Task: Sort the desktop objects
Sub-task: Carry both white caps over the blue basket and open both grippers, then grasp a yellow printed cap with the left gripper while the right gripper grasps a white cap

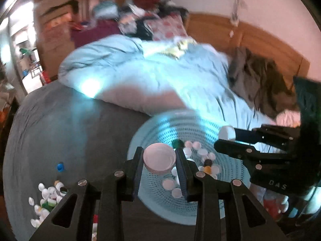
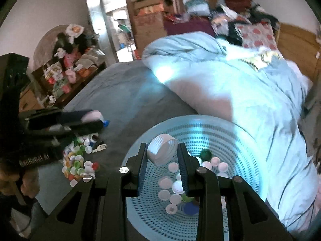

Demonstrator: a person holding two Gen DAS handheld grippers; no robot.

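Two white caps point(image 1: 159, 158) point(image 2: 162, 152) — each pinched between hand-held gripper point(image 1: 159, 160) point(image 2: 162, 160) pads.

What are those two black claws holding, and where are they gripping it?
Each holds a white bottle cap by its side wall: the left gripper a wide white cap, the right gripper a ribbed white cap.

I'm working in a lived-in home bedroom: ahead of my grippers lies a bed under a rumpled pale-blue quilt point(image 2: 230, 80) against a wooden headboard point(image 1: 250, 40), with stacked brown cardboard boxes point(image 2: 148, 18) and an open doorway point(image 2: 118, 30) beyond.
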